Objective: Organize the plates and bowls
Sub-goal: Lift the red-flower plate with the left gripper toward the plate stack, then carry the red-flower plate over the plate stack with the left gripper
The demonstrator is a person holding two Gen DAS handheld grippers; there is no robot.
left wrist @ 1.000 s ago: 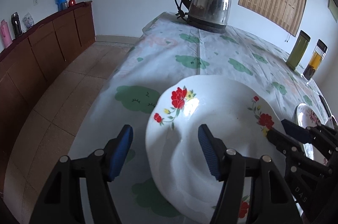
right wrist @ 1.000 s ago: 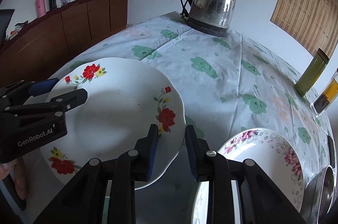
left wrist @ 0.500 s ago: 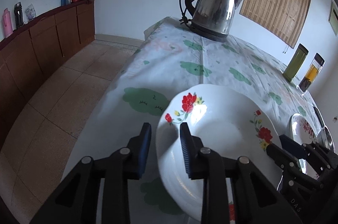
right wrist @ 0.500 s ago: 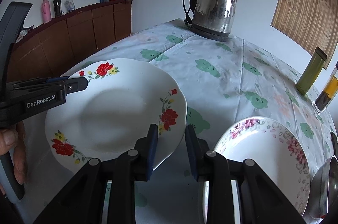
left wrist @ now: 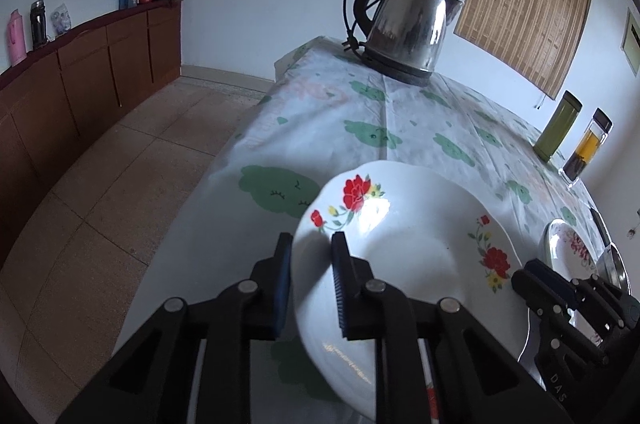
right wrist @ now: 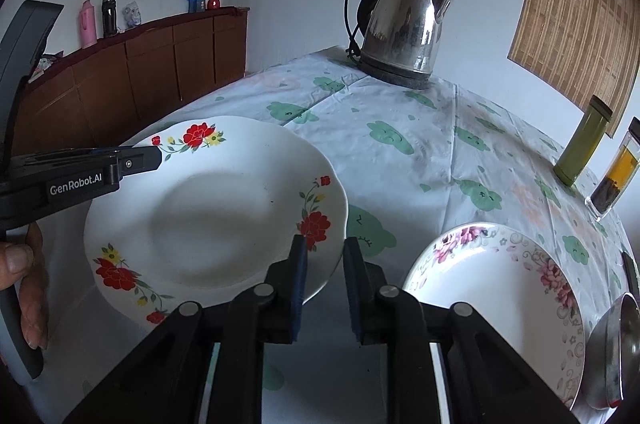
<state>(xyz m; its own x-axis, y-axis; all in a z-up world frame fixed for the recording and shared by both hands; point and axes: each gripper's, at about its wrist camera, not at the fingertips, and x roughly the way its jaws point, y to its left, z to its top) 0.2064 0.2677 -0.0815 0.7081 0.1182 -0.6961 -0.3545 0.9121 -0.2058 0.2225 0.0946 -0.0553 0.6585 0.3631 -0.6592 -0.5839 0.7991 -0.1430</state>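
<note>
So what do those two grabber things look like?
Both are black plastic. The left gripper has two flat fingers with ridged blue pads and round silver screws at the joints. White letters on its side read GenRobot.AI. The right gripper looks the same, with white letters DAS.

"GenRobot.AI" stands in white on the side of the left gripper [right wrist: 138, 160], seen left of the right claw; "DAS" shows on the right gripper [left wrist: 532, 276] body, right of the left claw
</note>
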